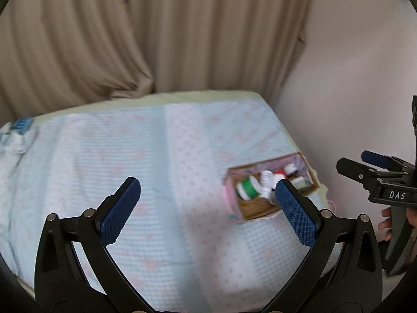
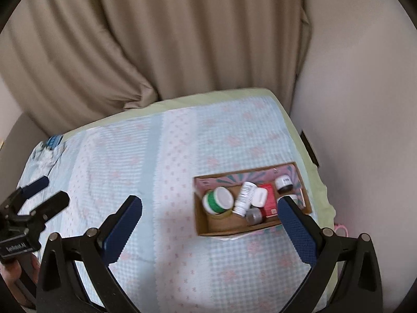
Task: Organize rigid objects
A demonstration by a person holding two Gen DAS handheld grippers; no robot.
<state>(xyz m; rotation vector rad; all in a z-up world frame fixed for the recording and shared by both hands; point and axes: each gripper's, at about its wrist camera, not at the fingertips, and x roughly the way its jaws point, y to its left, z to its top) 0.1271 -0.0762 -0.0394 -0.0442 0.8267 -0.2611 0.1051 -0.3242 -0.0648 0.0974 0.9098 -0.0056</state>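
Left tool (image 1: pixel 208 198): spread wide, nothing between the pads, hanging above the bed (image 1: pixel 161 156). From the left wrist view the box (image 1: pixel 271 195) sits near the bed's right edge, close to the wall (image 1: pixel 351 78). Inside I see a green jar (image 1: pixel 247 187), a white bottle (image 1: pixel 266 184), something red behind them and a small dark jar (image 1: pixel 290 168). Everything loose looks already collected there; I read the wide-open stance as a pull-back after a drop, or staging for the next pick. The right tool shows at the right edge of this view, held off the mattress; I can't tell its spread from here.

Right wrist view: right tool (image 2: pixel 209 208) also spread, pinching nothing, aimed over the box (image 2: pixel 250 230). Clearer contents: green jar (image 2: pixel 217 199) on its side, white bottle (image 2: pixel 245 198) leaning across the middle, red carton (image 2: pixel 269 200), small grey-capped jar (image 2: pixel 254 215), dark jar (image 2: pixel 284 182) at the far corner. They lie jumbled, not stood up, so I judge tidying inside the box may remain. Cloth around the box shows no other items.
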